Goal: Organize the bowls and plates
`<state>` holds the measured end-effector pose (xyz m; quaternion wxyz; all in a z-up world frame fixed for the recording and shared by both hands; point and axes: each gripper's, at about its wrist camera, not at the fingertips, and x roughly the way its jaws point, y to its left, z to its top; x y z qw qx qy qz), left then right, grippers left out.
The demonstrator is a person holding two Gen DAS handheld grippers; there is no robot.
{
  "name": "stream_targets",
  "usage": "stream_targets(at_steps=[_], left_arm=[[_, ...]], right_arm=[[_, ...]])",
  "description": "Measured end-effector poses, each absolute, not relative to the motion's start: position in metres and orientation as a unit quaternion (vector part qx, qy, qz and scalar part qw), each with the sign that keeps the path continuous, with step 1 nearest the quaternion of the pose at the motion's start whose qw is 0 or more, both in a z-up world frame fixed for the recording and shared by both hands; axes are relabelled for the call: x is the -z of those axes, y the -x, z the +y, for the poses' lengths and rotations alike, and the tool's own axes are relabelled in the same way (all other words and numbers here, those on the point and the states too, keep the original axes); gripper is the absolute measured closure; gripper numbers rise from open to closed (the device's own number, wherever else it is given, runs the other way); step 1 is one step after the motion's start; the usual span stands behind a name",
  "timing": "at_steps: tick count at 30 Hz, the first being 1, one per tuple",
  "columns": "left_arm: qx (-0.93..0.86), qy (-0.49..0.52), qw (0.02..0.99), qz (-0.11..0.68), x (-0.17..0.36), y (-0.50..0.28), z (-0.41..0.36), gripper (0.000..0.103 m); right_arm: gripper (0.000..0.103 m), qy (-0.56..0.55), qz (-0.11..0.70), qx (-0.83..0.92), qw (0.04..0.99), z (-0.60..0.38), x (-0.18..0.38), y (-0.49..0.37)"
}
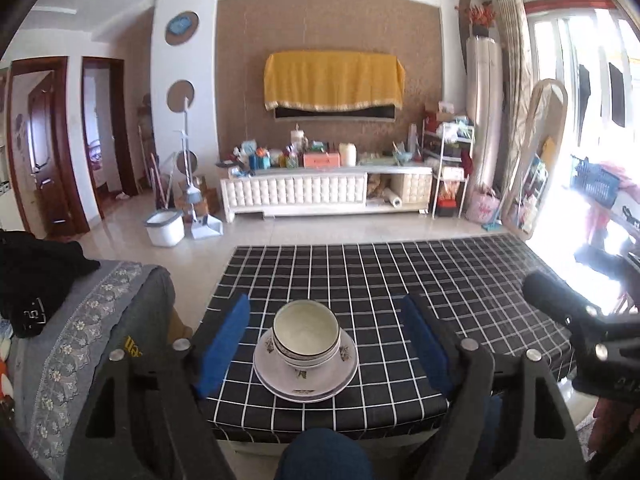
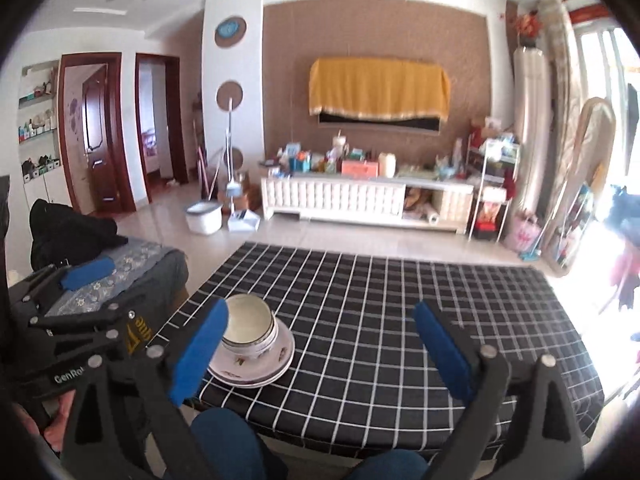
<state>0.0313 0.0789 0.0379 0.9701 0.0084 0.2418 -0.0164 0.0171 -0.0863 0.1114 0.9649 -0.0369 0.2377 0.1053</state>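
nearest in both views: person's knees in blue trousers (image 1: 324,456) at the bottom edge, just before the surface. left tool (image 1: 326,344) held low at the near edge, blue pads wide apart, nothing between them touching; the crockery stack sits in the gap further out, clear of both pads. right tool (image 2: 320,352) also spread wide, holding nothing; its left pad (image 2: 198,354) overlaps the stack's left side in the right wrist view, can't tell if touching.

stack is near the front-left corner of the surface (image 1: 400,288), which wears a black cloth w/ white grid. bottom: plates (image 1: 306,380), at least two, white w/ floral marks on the rim. on them: bowls (image 1: 306,334) nested upright, white w/ dark rim bands, inside pale and bare. in the right wrist view the bowls (image 2: 250,330) lean a bit toward the camera's left, plates (image 2: 256,368) flat.

left of the surface: sofa w/ grey floral cover (image 1: 80,340), black garment (image 1: 36,276) on it. beyond, tiled floor, white bucket (image 1: 165,228) & dustpan beside a mop stand. far wall: white tufted tv cabinet (image 1: 296,196) crowded w/ boxes & bottles, tv above under a yellow cloth (image 1: 334,80). right: wire rack, tall standing ac unit, bright window. left: two dark red door frames.
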Motion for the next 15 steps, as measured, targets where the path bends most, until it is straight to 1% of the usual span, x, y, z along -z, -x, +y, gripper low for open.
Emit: stream_targets(at_steps=[2,4,6,8,9,10,15], left_arm=[[0.014,-0.008,0.971,0.236,-0.042,-0.021,0.078,0.018],[0.022,-0.01,0.973,0.231,-0.046,-0.012,0.076,0.017],[0.021,-0.014,0.974,0.224,-0.047,-0.002,0.073,0.011],[0.02,-0.018,0.974,0.225,-0.047,0.004,0.07,0.01],[0.021,-0.019,0.973,0.228,-0.046,0.004,0.07,0.004],[0.025,-0.021,0.972,0.232,-0.044,0.006,0.069,0.0],[0.028,-0.023,0.972,0.23,-0.043,0.017,0.062,0.0]], right_arm=[[0.0,0.042,0.224,-0.101,0.969,-0.085,-0.115,-0.004],[0.0,0.042,0.214,-0.1,0.971,-0.085,-0.118,0.006],[0.0,0.046,0.215,-0.095,0.971,-0.084,-0.118,0.011],[0.0,0.049,0.221,-0.089,0.97,-0.083,-0.117,0.013],[0.0,0.048,0.221,-0.09,0.97,-0.087,-0.117,0.019],[0.0,0.046,0.222,-0.089,0.97,-0.088,-0.117,0.02],[0.0,0.042,0.221,-0.08,0.971,-0.09,-0.116,0.03]])
